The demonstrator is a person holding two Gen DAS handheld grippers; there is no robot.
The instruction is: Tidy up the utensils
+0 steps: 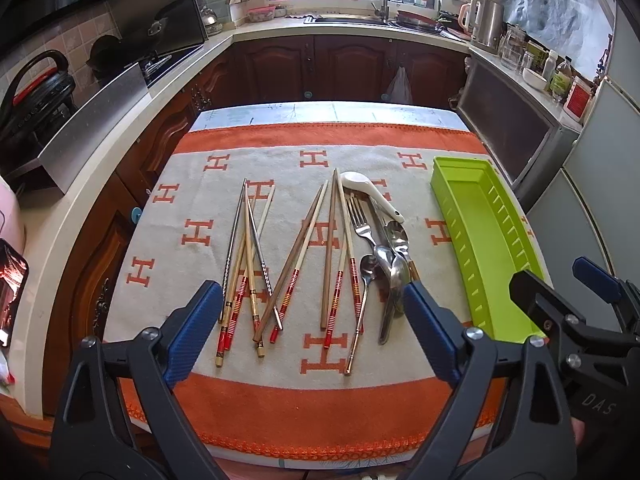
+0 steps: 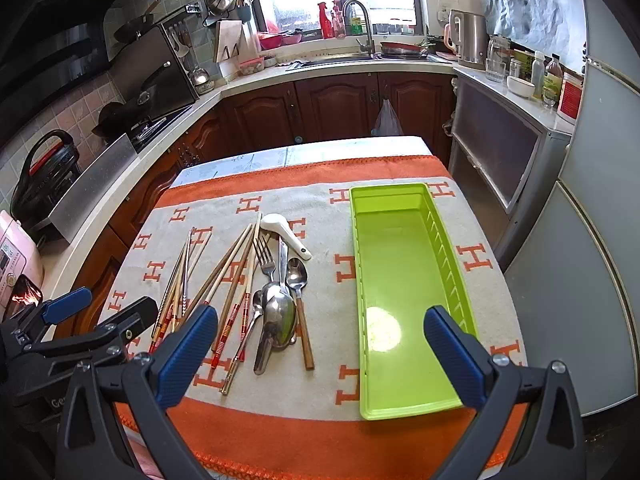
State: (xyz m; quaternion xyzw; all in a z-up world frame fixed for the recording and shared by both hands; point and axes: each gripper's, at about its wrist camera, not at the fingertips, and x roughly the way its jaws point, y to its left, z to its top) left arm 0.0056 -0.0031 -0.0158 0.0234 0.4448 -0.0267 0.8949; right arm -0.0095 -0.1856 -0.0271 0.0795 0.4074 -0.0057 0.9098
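Several chopsticks [image 1: 280, 264] lie scattered on the orange-and-grey cloth [image 1: 304, 400], also in the right wrist view [image 2: 224, 280]. Beside them lie metal spoons [image 1: 390, 276] [image 2: 278, 312], a fork [image 1: 358, 220] [image 2: 265, 258] and a white ceramic spoon [image 1: 368, 190] [image 2: 282, 230]. An empty green tray [image 1: 516, 256] [image 2: 394, 396] sits to their right. My left gripper [image 1: 312, 292] is open above the near utensil ends. My right gripper [image 2: 320, 320] is open, empty, between spoons and tray; it also shows in the left wrist view [image 1: 560, 280].
The table stands in a kitchen with wooden cabinets [image 1: 340, 68], a sink [image 1: 360, 20] behind, a stove [image 1: 160, 60] to the left and a grey cabinet [image 2: 500, 152] to the right. A rice cooker [image 2: 20, 264] sits at the left.
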